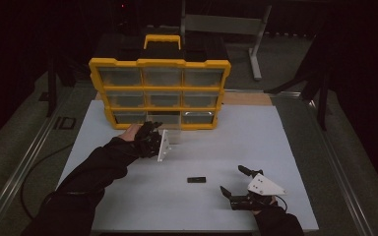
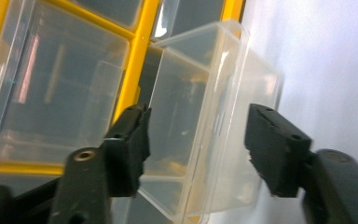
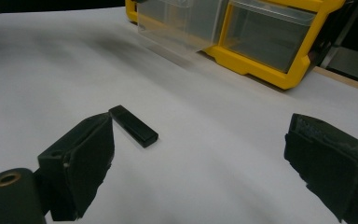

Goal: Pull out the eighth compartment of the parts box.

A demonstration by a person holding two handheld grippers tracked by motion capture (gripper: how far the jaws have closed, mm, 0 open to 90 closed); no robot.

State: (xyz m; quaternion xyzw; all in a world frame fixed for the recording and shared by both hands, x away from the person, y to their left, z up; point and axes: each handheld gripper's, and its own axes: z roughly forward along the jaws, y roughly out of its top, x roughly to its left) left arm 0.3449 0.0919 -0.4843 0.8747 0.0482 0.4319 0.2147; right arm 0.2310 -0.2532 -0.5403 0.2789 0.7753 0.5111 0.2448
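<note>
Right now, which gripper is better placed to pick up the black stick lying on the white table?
Right. The right gripper sits open just beside the black stick, facing it. The left gripper is up at the clear drawer of the yellow organizer.

Dim lab: rigged table (image 1: 275, 132), stands (image 1: 257, 49)

organizer (image 1: 160, 63) behind stick (image 1: 196, 180), drawer (image 1: 170, 132) pulled forward on table (image 1: 275, 132)

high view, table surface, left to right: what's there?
Left hand-held gripper at the pulled-out clear drawer → small black stick → right hand-held gripper, jaws apart.
</note>
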